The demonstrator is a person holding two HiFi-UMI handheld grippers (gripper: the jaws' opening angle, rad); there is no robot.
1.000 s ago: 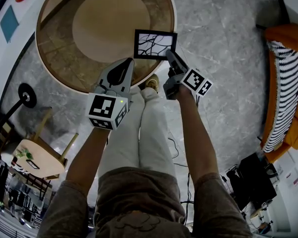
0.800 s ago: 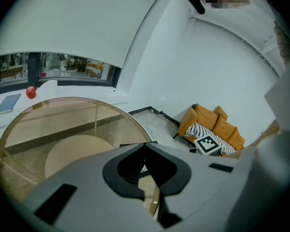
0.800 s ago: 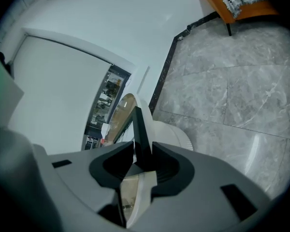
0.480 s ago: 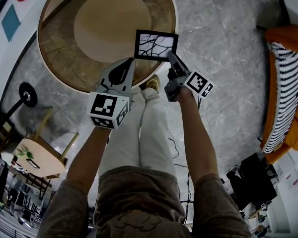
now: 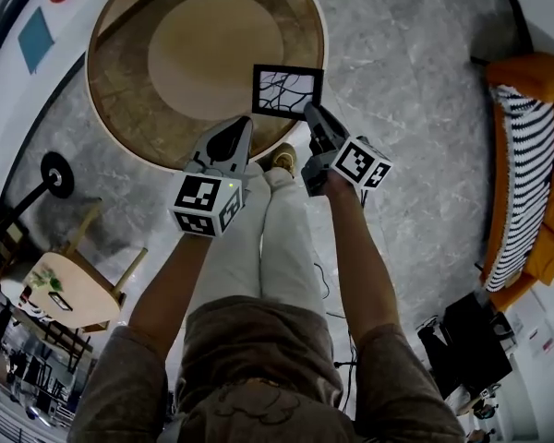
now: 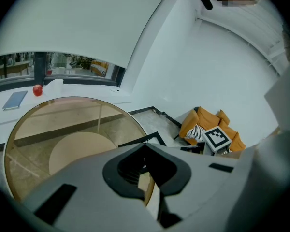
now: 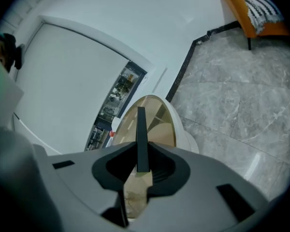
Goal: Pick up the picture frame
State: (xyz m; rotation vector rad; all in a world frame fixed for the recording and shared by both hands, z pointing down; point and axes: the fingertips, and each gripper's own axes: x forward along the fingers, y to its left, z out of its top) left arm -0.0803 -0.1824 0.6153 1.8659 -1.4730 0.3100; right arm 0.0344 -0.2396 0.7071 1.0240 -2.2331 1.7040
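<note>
Right tongs [image 5: 307, 111] are pinching the picture frame [image 5: 287, 90] at its near right corner. The jaws have just been closing, with the frame's edge between them. The frame is over the near rim of the round glass tabletop [image 5: 120, 90], picture side up. Left tongs [image 5: 241, 124] are pressed together, empty, just beside the frame's near left corner.

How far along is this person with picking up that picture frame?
Done: the right gripper, its jaws having just been closing, clamps the picture frame by its edge. In hand: the frame seems raised just above the round table. To do: carry it well clear. The left gripper holds nothing.
</note>
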